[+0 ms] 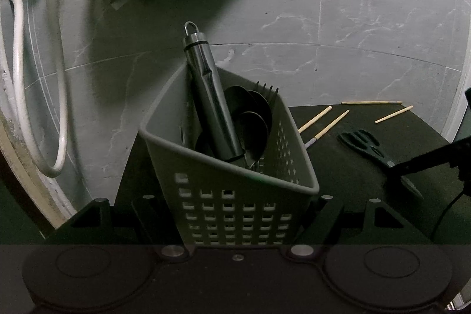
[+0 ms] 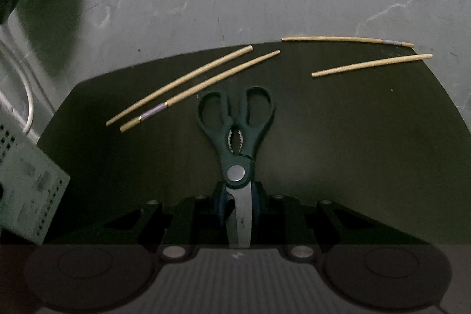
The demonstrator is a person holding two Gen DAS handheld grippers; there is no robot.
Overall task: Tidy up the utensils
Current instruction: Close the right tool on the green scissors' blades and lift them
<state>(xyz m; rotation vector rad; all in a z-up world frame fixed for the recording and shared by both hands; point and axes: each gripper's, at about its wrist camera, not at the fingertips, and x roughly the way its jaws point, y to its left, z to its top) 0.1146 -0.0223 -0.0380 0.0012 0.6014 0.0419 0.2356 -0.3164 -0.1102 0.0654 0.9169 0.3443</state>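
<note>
The left gripper (image 1: 238, 211) clamps the lower wall of a grey perforated plastic caddy (image 1: 229, 196), its jaws closed against both sides. This looks like bracing, so the caddy stays put near the dark tabletop's left edge while more pieces go in. Inside the caddy stand a long steel-handled tool with a hanging loop (image 1: 210, 90), several dark spoons (image 1: 250, 114) and a fork (image 1: 266, 89), all leaning toward the far wall.

The right gripper (image 2: 239, 211) has its jaws drawn narrow onto the steel blades of dark green-handled kitchen scissors (image 2: 237, 137), the pads pressing on either side just below the pivot. The handles point away toward the tabletop's far edge. Gripping the flat blades is probably the steadier option, and it would let the handles end up on top in the caddy.

Four pale wooden chopsticks (image 2: 179, 84) lie loose on the dark tabletop (image 2: 353, 137): two side by side toward the far left, two toward the far right corner, one partly over the edge. They remain unsorted.
</note>
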